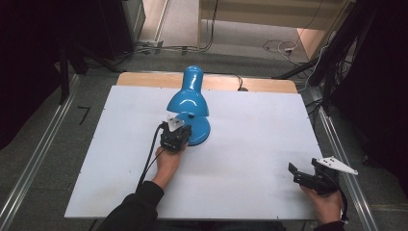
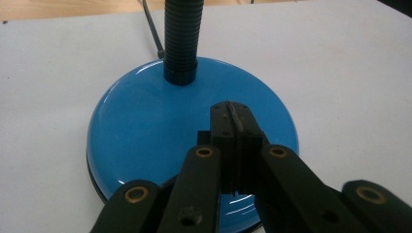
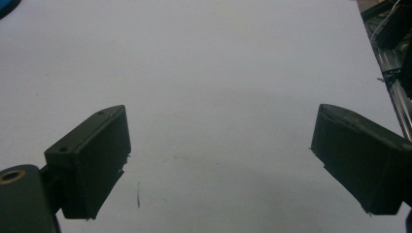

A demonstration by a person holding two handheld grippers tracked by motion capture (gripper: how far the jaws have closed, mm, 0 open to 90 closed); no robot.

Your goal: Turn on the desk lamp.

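A white table (image 1: 250,159) takes up most of the high view, with a strip of bare wood showing along its far edge. Its near edge is cut off at the bottom of the picture, and the room beyond lies in deep shadow where little can be made out.

A blue desk lamp (image 1: 190,103) stands left of the table's middle, toward the far side. It is glossy, with a round domed base (image 2: 145,126), a dark ribbed neck (image 2: 181,39) rising from the back of the base, and a bell-shaped shade (image 1: 188,102) that hangs over the base and hides part of it from above. A thin black cord (image 2: 151,26) runs from behind the neck toward the far edge.

The left gripper (image 2: 234,126) is over the near part of the base, its jaws pressed together with nothing between them; whether the tips touch the base cannot be told. The left hand (image 1: 168,161) holds it from behind.

The right gripper (image 1: 299,174) is near the table's near right corner, well apart from the lamp, its jaws spread wide over bare table. The right hand (image 1: 325,202) is partly cut off.
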